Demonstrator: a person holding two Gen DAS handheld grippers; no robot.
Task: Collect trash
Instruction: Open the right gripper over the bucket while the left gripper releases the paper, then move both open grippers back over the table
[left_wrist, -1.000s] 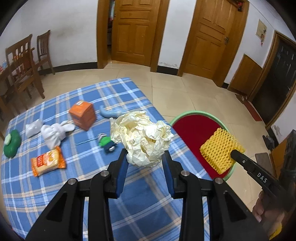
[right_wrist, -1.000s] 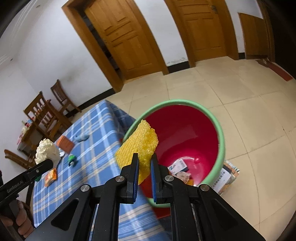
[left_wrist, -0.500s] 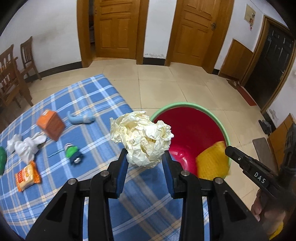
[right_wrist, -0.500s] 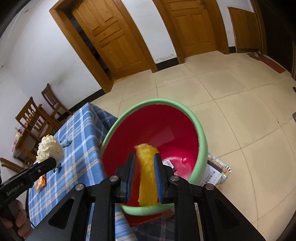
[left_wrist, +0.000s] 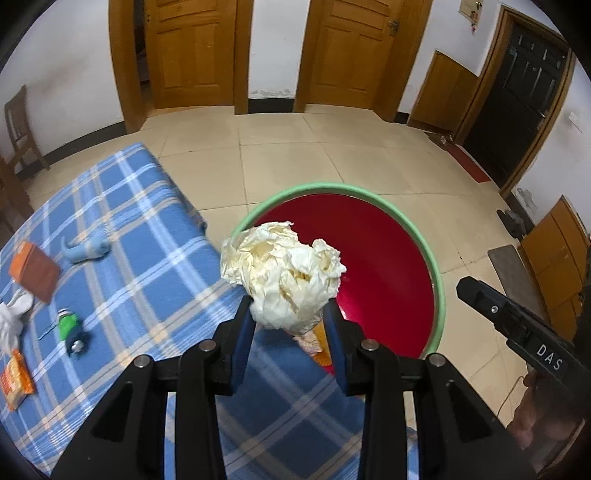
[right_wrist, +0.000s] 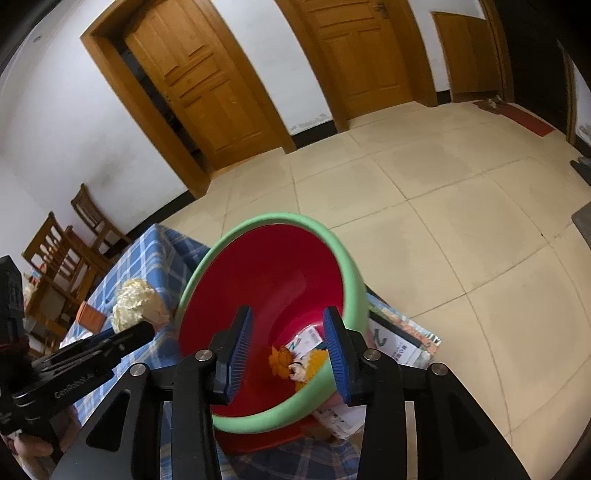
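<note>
We see a table spread with a blue, white and tan checked cloth (left_wrist: 140, 266), and just beside its edge stands a large round plastic bin, red inside with a pale green rim (left_wrist: 437, 280). In the right wrist view the bin (right_wrist: 351, 273) holds a heap of scraps at its bottom: printed paper packaging (right_wrist: 308, 338), an orange crumpled wrapper (right_wrist: 280, 360) and a piece of yellow foam netting (right_wrist: 316, 363). Under the bin's far side lie flat printed paper packs (right_wrist: 402, 338) on the beige tiled floor (right_wrist: 443, 221). We hold the crumpled ball of cream-coloured paper (left_wrist: 282, 280) in our left gripper (left_wrist: 290, 328), whose blue-padded fingers are clenched on its lower part, so the wad hangs over the near rim of the bin, where cloth and bin meet. Our right gripper (right_wrist: 288, 338) points down into the bin with its jaws opening and nothing pinched between the blue pads (right_wrist: 242, 341); the scraps show through the gap far below them. On the cloth, well apart from the bin, lie an orange cardboard carton (left_wrist: 35, 271), a pale blue curved plastic piece (left_wrist: 86, 249), a white crumpled tissue (left_wrist: 11, 317), an orange snack packet (left_wrist: 14, 378) and a small green and dark blue object (left_wrist: 72, 330).
</note>
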